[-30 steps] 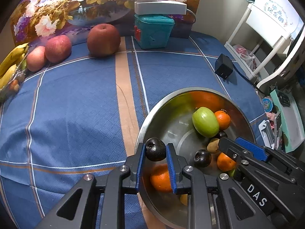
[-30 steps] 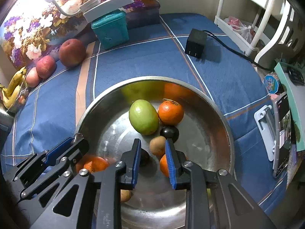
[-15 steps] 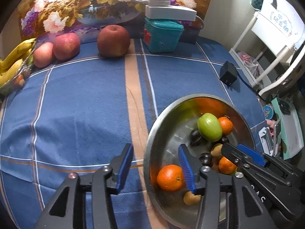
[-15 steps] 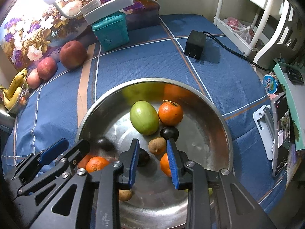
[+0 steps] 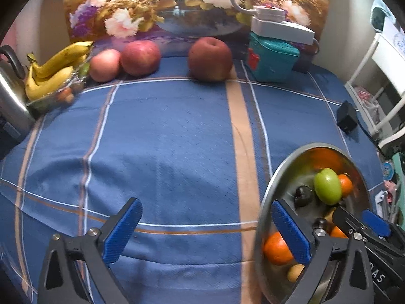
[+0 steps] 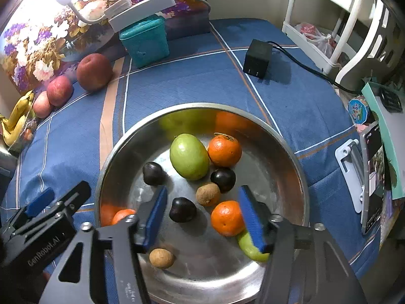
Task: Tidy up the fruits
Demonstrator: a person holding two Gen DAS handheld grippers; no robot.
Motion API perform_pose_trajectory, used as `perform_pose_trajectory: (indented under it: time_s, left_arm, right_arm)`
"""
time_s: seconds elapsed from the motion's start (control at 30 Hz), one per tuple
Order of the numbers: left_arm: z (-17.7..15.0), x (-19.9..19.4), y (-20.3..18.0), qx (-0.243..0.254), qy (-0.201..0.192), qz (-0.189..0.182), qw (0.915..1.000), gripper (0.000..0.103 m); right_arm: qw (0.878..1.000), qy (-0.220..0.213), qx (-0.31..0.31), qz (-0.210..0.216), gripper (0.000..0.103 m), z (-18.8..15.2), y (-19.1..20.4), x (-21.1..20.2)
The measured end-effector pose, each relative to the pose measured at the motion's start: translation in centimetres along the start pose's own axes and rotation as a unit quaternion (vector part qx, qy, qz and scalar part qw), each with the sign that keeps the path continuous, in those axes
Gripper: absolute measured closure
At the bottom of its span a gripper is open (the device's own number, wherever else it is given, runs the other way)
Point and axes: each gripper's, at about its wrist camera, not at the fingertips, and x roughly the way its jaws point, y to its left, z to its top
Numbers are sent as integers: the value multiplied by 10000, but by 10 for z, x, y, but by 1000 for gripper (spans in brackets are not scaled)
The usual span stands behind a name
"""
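**Both grippers empty over the bowl, apples and bananas not yet gathered**

Right gripper hangs over the wide shiny steel bowl with its blue-padded jaws opening; nothing is pressed between them. A small dark plum and a round orange mandarin lie in the gap on the bowl floor, the plum nearer the left pad, the mandarin just beside the right one, neither gripped.

Much of the sorting looks done, judging by what the bowl already holds: a large oval green fruit at the bowl's 12 o'clock, a second mandarin touching it at about 1 o'clock, two more dark plums, a brown kiwi, a tan nut-like fruit at 7 o'clock, a third mandarin at 9 o'clock and a green piece half hidden behind the right pad.

Left gripper straddles the bowl's rim, its jaws opening to full width with only blue checked cloth between them; it carries nothing.

What seems left lies well apart, at the cloth's far edge: a dark red apple at 12 o'clock from the left gripper, two pinker apples at 11 o'clock, and a bunch of yellow bananas at 10 o'clock
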Motion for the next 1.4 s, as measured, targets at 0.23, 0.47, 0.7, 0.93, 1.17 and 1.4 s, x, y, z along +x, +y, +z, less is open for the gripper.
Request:
perform_pose_trajectory:
  time_s: [0.23, 0.47, 0.7, 0.93, 1.17, 1.4]
  left_arm:
    - [-1, 1, 11, -53, 9, 160, 9999, 0]
    - [-2, -1, 17, 60, -24, 325, 9995, 0]
    - [-3, -14, 23, 68, -306, 756, 9966, 0]
    - [-12, -36, 28, 177, -620, 1884, 9800, 0]
    - [-32, -46, 53, 68, -345, 2177, 9754, 0]
    - [-62, -53, 66, 54, 163, 2185, 9757, 0]
  right_arm:
    - [9999, -59, -133, -92, 22, -1, 5, 2]
    - [9996, -140, -253, -70, 11, -3, 10, 3]
    - [9988, -258, -415, -55, 8, -6, 19, 0]
    - [9982, -213, -563, -73, 8, -14, 27, -1]
    - [9983, -176, -550, 97, 8, -31, 35, -7]
    - [9980, -140, -602, 147, 8, -55, 36, -18]
